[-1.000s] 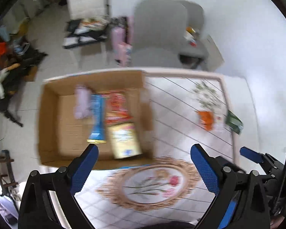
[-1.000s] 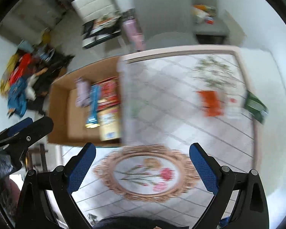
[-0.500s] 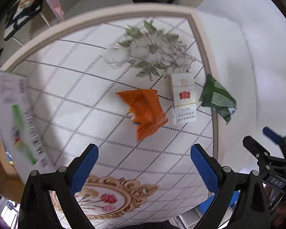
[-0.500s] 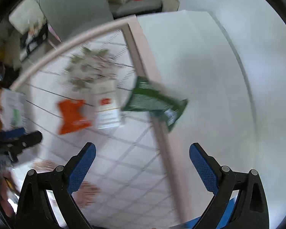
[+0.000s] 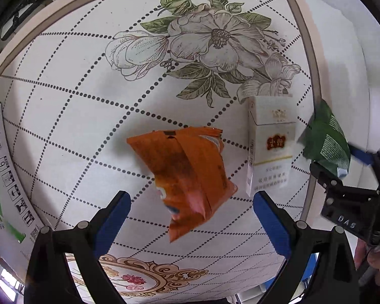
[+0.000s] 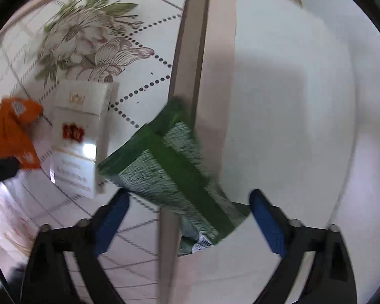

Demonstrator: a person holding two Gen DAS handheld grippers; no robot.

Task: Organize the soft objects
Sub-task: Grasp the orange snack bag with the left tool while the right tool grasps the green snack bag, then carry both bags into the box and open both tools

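Two hand-held grippers over soft packs on the flowered counter (image 5: 71, 116).

The left hand-held gripper (image 5: 192, 211) is wide open over the orange pack (image 5: 187, 169), not touching it. The right hand-held gripper (image 6: 188, 211) has just been closing, jaws apart around the green pack (image 6: 169, 167) at the counter's edge, beside the white box (image 5: 271, 147).

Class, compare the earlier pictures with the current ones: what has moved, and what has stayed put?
Both tongs swung away from the cardboard box and dropped toward the table. The left tongs now straddle the orange packet, open. The right tongs straddle the green packet, their jaws just closing but not yet pressing it. The packets and the white carton lie unmoved.
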